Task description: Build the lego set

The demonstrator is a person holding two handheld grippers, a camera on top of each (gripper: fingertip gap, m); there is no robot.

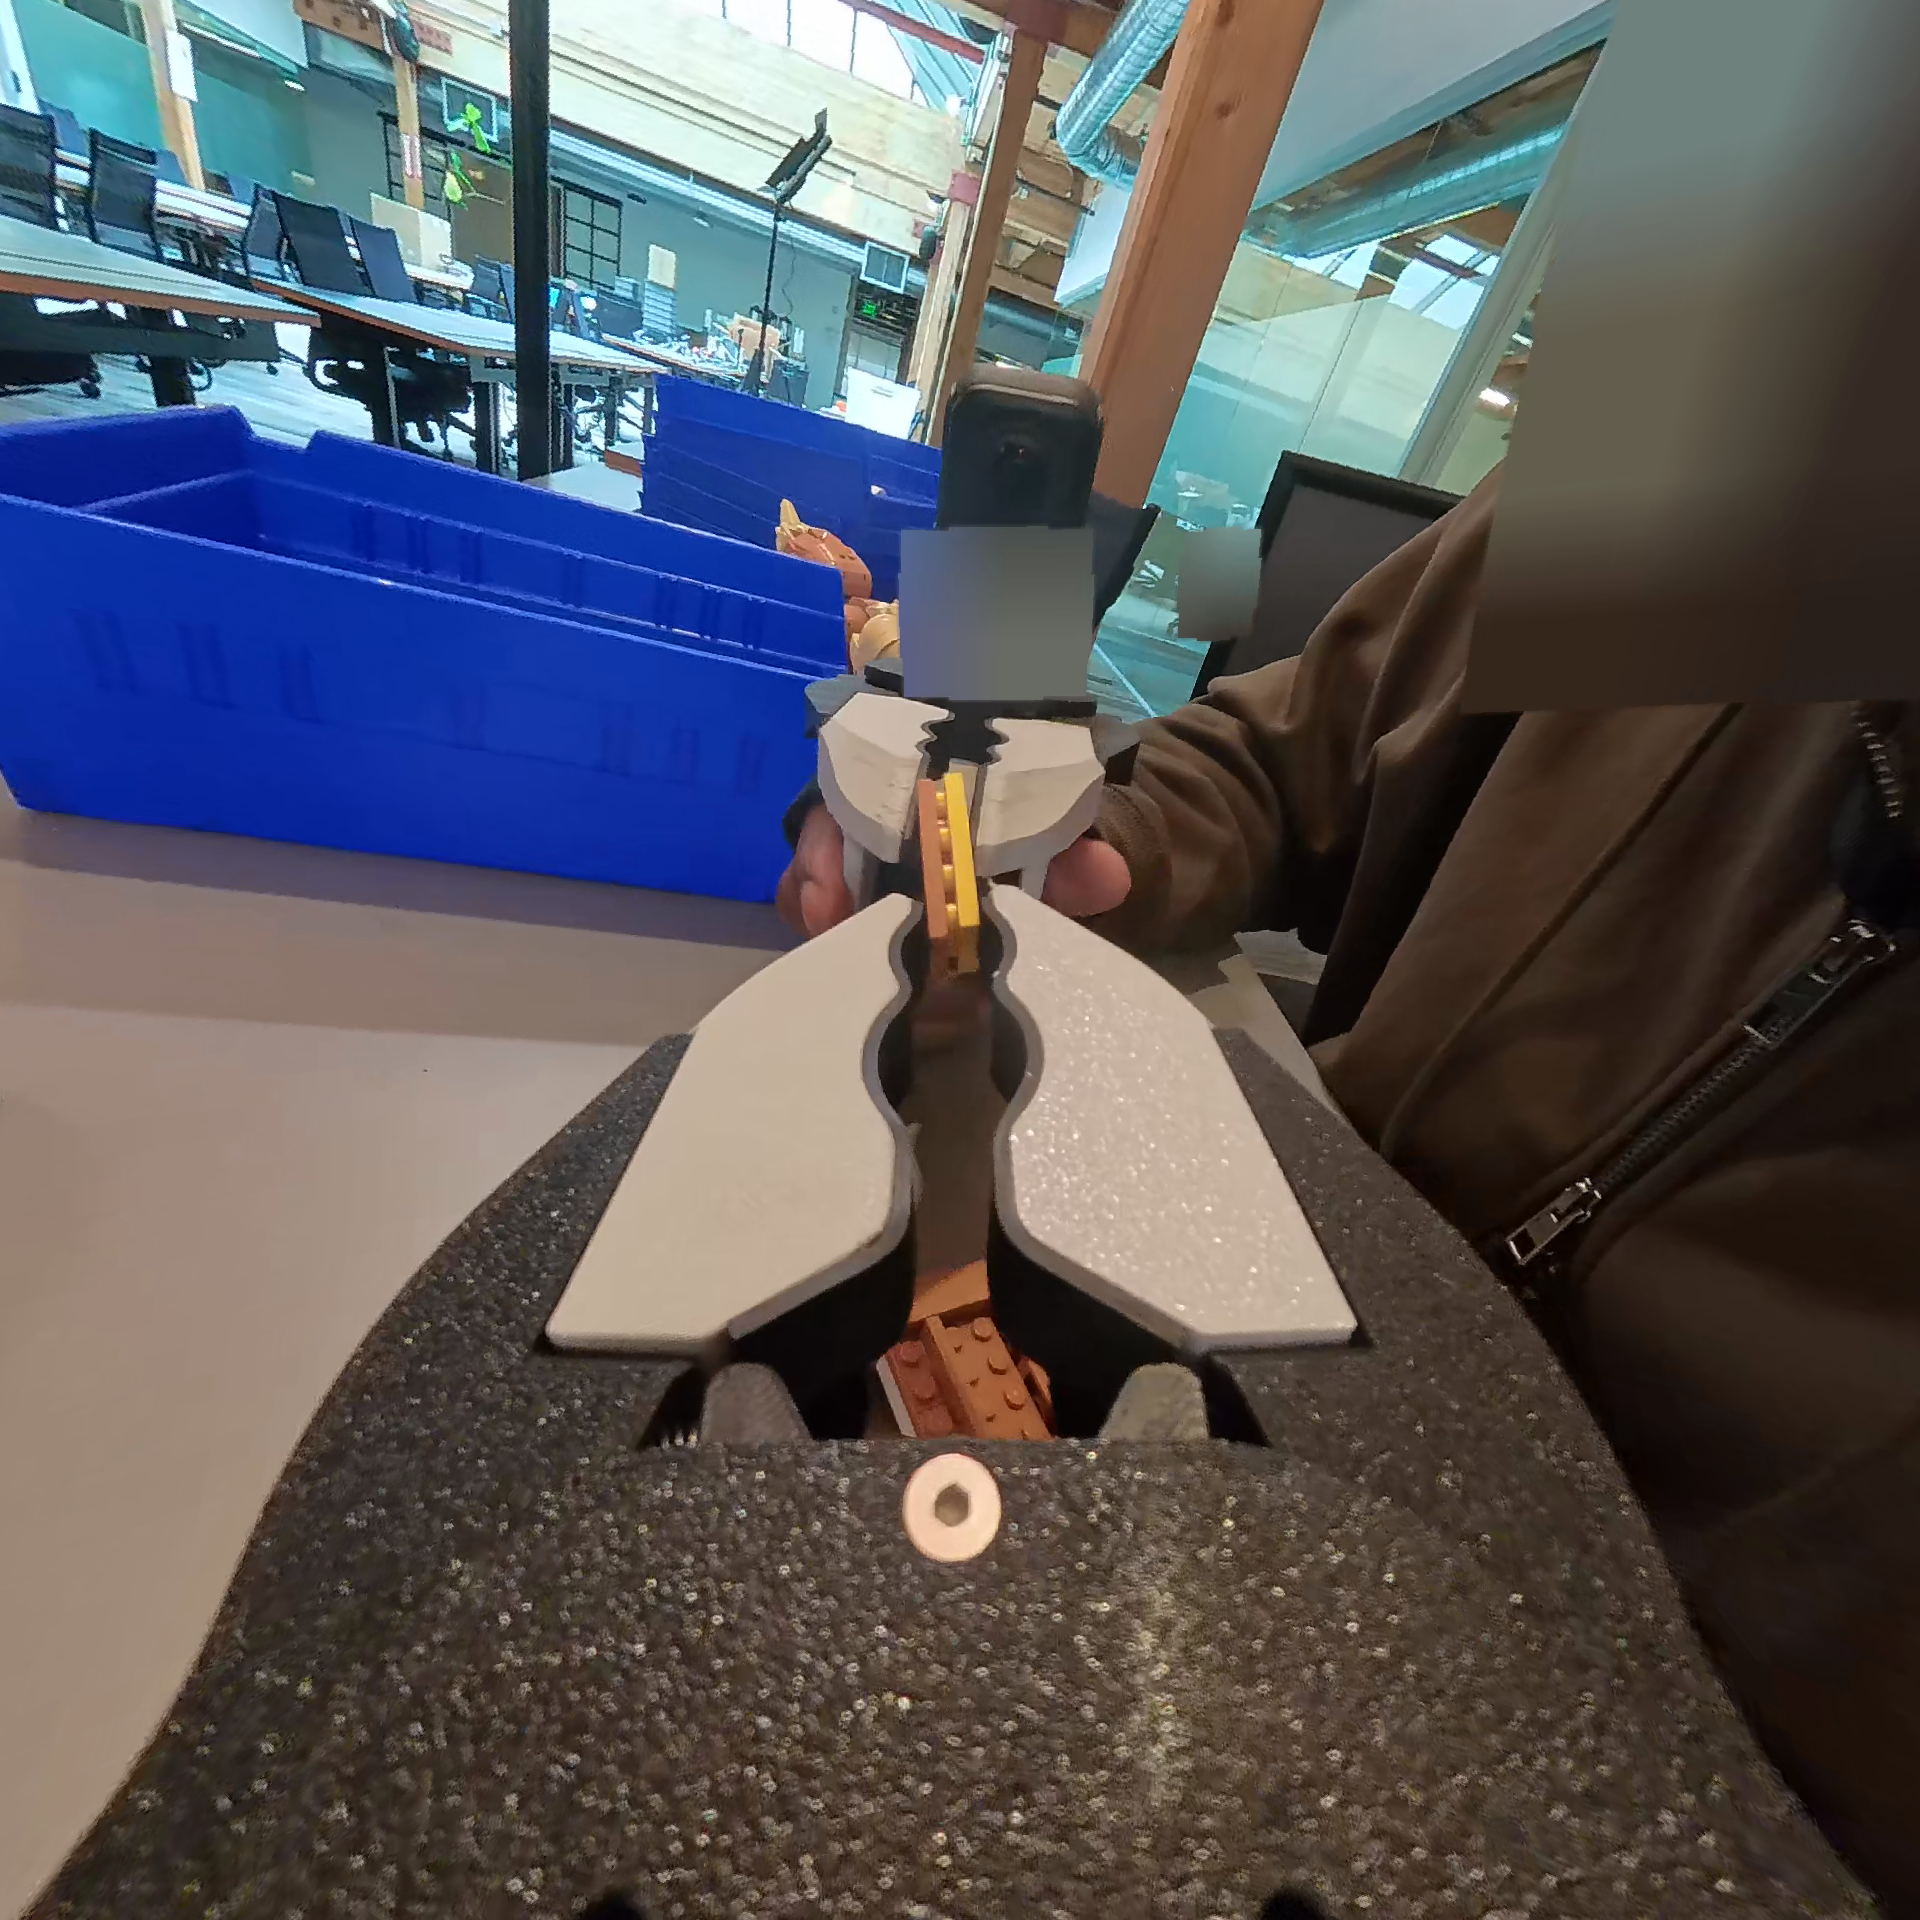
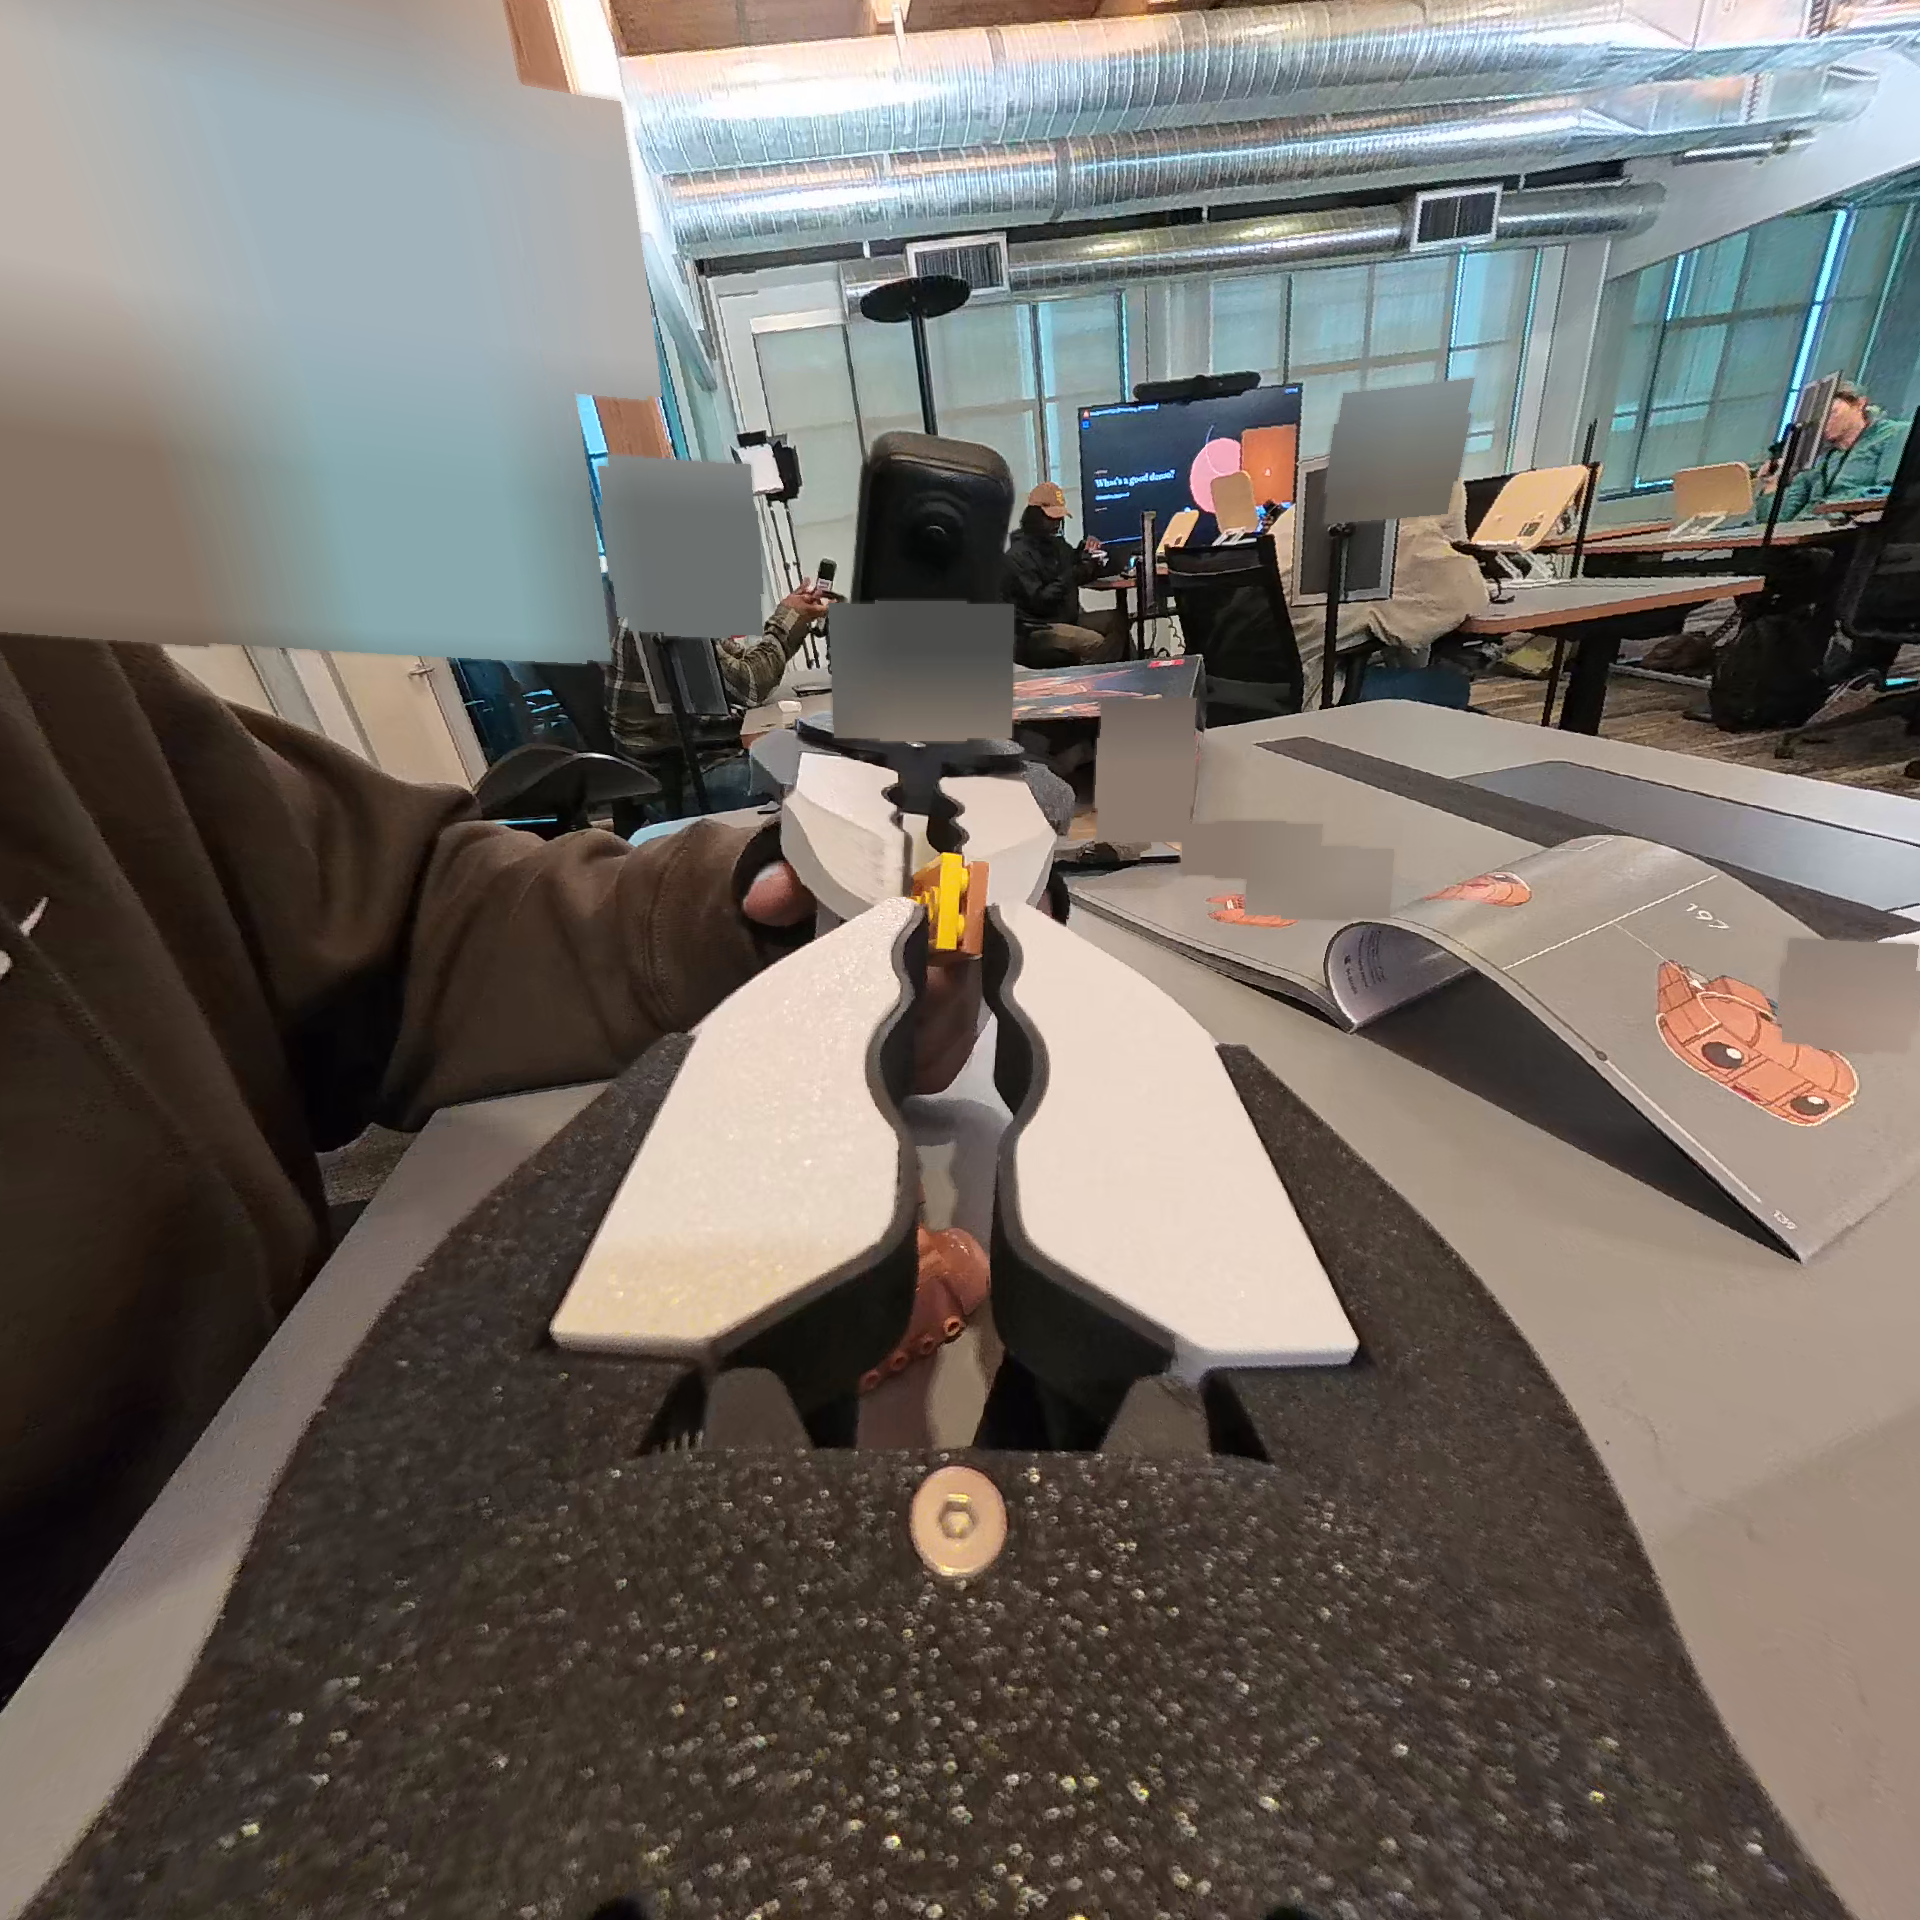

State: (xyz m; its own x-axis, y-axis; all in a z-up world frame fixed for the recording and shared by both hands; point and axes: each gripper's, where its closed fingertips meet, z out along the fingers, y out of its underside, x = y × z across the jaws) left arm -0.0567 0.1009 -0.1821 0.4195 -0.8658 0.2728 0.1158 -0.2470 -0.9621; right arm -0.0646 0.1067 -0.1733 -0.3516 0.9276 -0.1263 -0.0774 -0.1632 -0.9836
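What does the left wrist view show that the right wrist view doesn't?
Only the left wrist view shows the blue bins on the table, with a tan model behind them.

Only the right wrist view shows the open instruction booklet lying on the table and a box beyond.

Both show the two grippers facing each other tip to tip, the left gripper and right gripper meeting at a small yellow and orange piece. Brown bricks lie below, seen between the jaws.

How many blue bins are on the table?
2: a big blue bin on the left near the table edge, and another blue bin behind it. More may be hidden behind the claw.
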